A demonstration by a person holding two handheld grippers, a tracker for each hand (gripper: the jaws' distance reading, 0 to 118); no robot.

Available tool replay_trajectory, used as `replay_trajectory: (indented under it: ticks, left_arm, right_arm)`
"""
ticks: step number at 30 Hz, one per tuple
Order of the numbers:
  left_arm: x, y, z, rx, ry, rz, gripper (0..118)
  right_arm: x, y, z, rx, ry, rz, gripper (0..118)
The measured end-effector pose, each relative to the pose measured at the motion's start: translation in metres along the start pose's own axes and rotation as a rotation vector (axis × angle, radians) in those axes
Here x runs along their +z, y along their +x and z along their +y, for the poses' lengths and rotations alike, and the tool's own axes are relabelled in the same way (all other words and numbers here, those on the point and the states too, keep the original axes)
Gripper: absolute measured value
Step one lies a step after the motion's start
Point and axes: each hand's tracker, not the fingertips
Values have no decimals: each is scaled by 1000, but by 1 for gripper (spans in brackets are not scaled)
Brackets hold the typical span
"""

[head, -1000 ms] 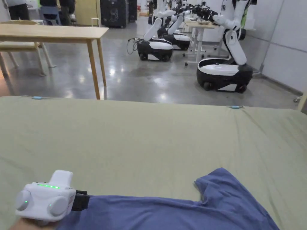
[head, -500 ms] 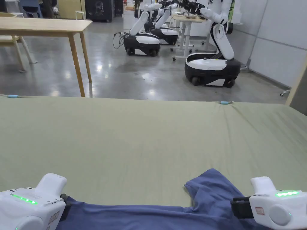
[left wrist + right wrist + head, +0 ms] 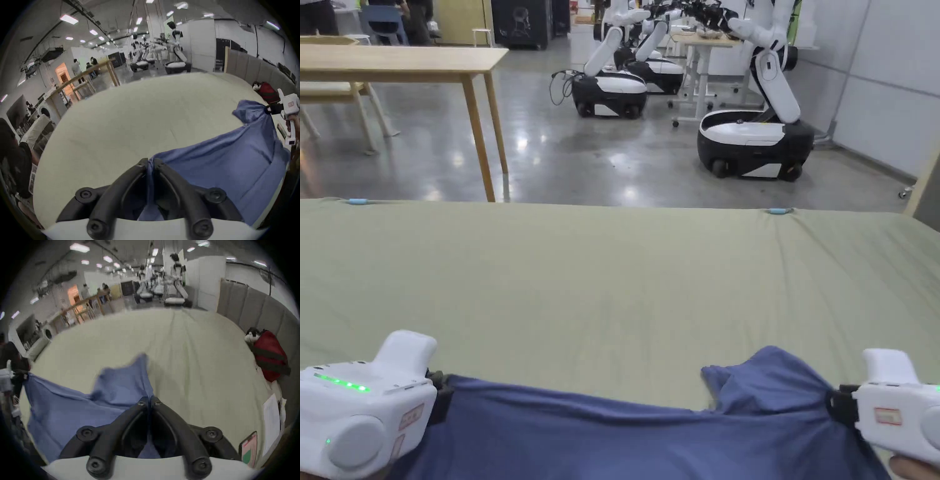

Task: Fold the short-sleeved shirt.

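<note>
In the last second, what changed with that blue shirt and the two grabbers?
The right gripper came in and clamped the blue shirt near its sleeve; the fabric now stretches taut between it and the left gripper, whose grip on the opposite edge stayed. The green bed sheet is unchanged.

Free room: the broad olive-green cloth-covered table surface (image 3: 600, 281) lies bare ahead of the stretched blue short-sleeved shirt (image 3: 625, 437), open across its middle to the far edge. Obstructions: at the table's right side, a red-and-black bag (image 3: 269, 356) rests against the grey padded partition (image 3: 259, 308), with a white paper sheet (image 3: 271, 421) and a pink-and-green card (image 3: 249, 449) nearer. Beyond the far edge stand a light wooden table (image 3: 406, 59) and wheeled white-and-black robots (image 3: 756, 144).
</note>
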Motion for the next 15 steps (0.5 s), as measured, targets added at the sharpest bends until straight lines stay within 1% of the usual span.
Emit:
replay_trajectory:
  ticks: [5, 8, 9, 11, 14, 15]
  left_arm:
    - [115, -8, -19, 41, 148, -14, 5]
    - [166, -13, -56, 42, 158, -27, 5]
    - [176, -15, -71, 49, 149, -37, 5]
    - [184, -16, -106, 79, 65, -44, 5]
    - [172, -11, -158, 87, -56, -64, 6]
    - [164, -8, -174, 93, -105, -67, 6]
  right_arm:
    - [142, -7, -19, 44, 169, 59, 4]
    - [208, -5, -55, 28, 193, 73, 4]
    - [222, -3, -71, 14, 188, 83, 4]
    - [233, 0, -103, -7, 161, 93, 4]
    - [217, -2, -154, 56, 35, 37, 4]
    - [205, -2, -168, 53, -1, 23, 4]
